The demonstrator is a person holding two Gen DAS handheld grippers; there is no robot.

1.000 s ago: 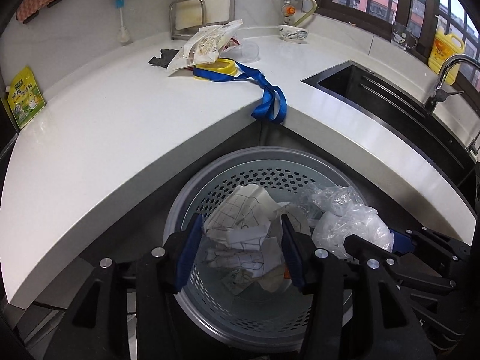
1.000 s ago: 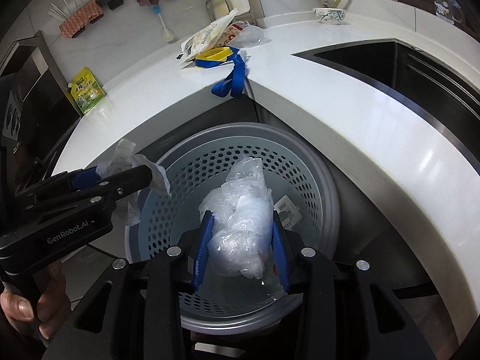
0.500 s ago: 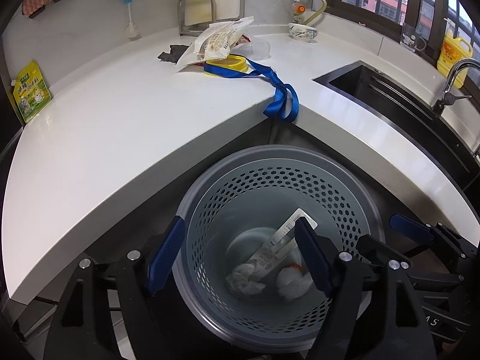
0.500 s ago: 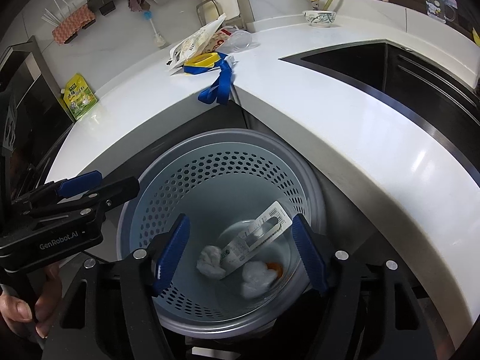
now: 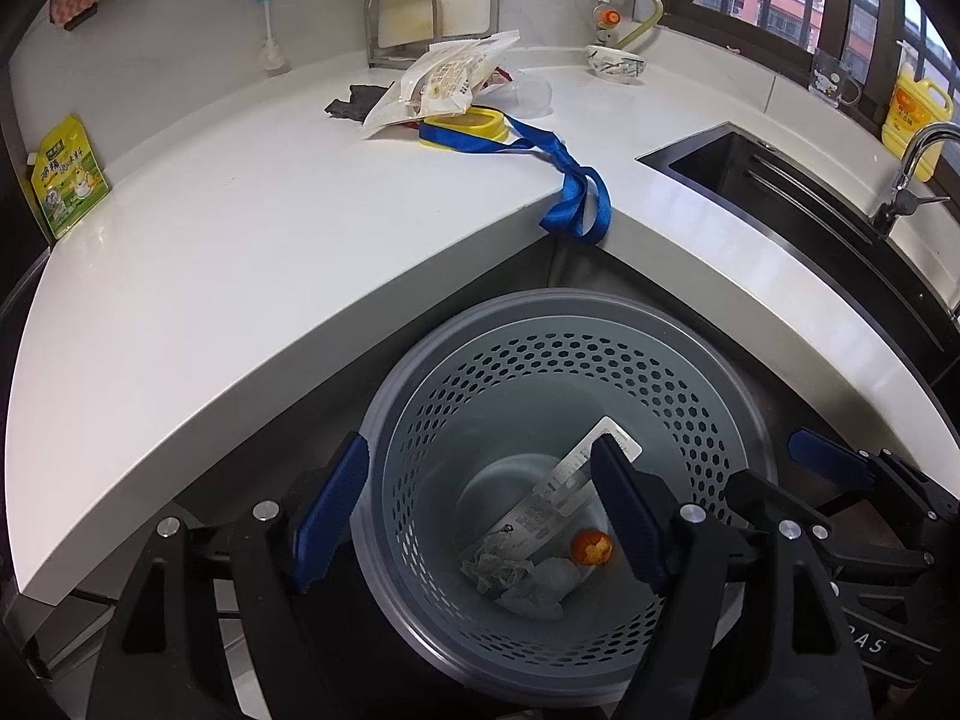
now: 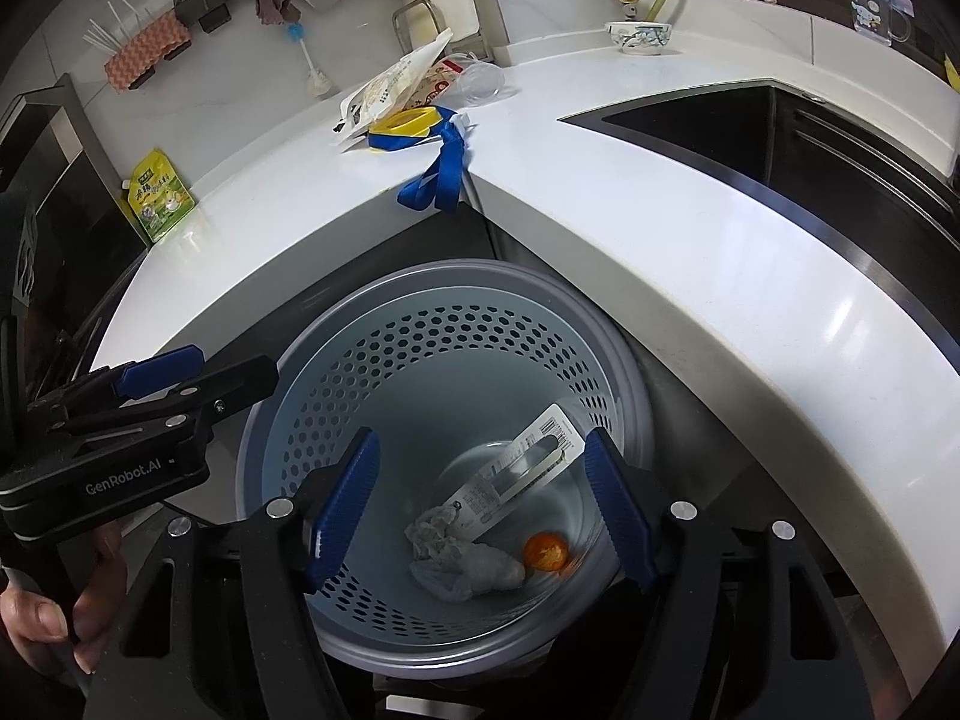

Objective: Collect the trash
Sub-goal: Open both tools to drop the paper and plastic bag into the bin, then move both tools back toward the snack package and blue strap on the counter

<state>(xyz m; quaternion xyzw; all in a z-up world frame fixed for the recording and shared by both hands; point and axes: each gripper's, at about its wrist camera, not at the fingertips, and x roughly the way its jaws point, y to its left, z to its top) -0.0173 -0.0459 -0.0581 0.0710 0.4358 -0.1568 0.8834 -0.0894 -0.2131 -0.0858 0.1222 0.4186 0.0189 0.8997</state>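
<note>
A grey perforated trash bin (image 5: 540, 354) stands on the floor below the counter corner. On its bottom lie crumpled paper (image 5: 495, 564), a clear plastic bag (image 5: 546, 588), a flat packaging card (image 5: 576, 492) and an orange scrap (image 5: 591, 547). My left gripper (image 5: 478, 444) hangs open over the bin with nothing between its blue pads. Beside it, my right gripper (image 6: 480, 438) is also open and empty above the same bin (image 6: 420, 282). Up on the white counter (image 5: 240, 240) remain snack bags (image 5: 447, 78), a yellow lid (image 5: 468, 123), a blue strap (image 5: 570, 180) and a clear cup (image 5: 531, 96).
A black sink (image 5: 780, 180) with a faucet (image 5: 918, 150) is set into the counter at right. A green pouch (image 5: 66, 180) leans at far left, a bowl (image 5: 618, 63) and a yellow bottle (image 5: 918, 114) stand at the back. A hand (image 6: 36, 612) holds the left gripper's handle.
Both grippers opened. The crumpled paper left the left one and the plastic bag left the right one; both fell to the bottom of the bin.
</note>
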